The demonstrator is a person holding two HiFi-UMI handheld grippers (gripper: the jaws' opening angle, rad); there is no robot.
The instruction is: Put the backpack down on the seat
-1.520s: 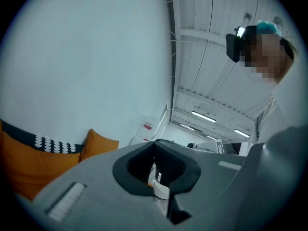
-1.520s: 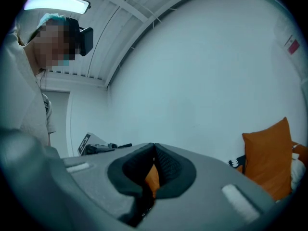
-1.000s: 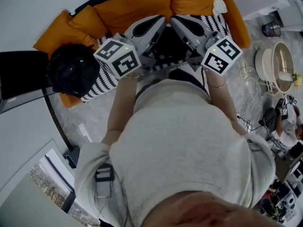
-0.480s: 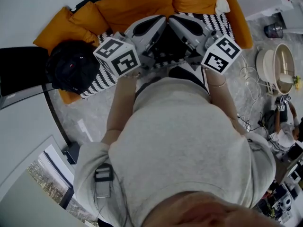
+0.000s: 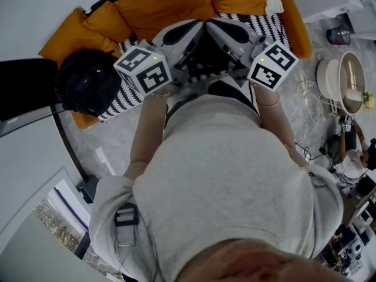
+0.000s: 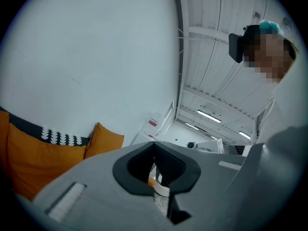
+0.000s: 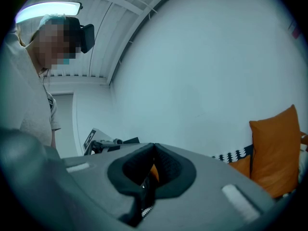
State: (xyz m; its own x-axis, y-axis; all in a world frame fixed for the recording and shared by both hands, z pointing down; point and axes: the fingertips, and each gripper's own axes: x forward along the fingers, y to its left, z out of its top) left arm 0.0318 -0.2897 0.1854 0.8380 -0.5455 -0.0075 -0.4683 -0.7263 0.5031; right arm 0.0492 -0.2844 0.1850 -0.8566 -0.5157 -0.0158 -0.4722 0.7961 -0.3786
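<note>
Far left first: the black backpack (image 5: 88, 90) is lying on the left end of the sofa seat (image 5: 124, 97), slumped over the black-and-white patterned cover with an orange cushion (image 5: 70, 37) tucked behind it. Nothing is gripping it, and it looks settled, so I judge the put-down is effectively done. Moving right, my left gripper (image 5: 194, 31) is held out level over the middle of the seat. In its own view (image 6: 155, 172) the jaws are pressed together with nothing between the pads, only the wall and cushions beyond. The backpack sits well apart from this claw, off to its left and lower, past the marker cube. Right again, my right gripper (image 5: 220, 29) mirrors it, tip almost meeting the left one. Its own view (image 7: 150, 170) shows the jaws closed up tight as well, empty, facing the pale wall. So both claws are narrow and carrying nothing. As I read it, the next move calls for little: keep both claws clear of the bag. If the bag looks likely to slide off the seat's edge, open the left claw and swing it left to nudge the bag inward.
</note>
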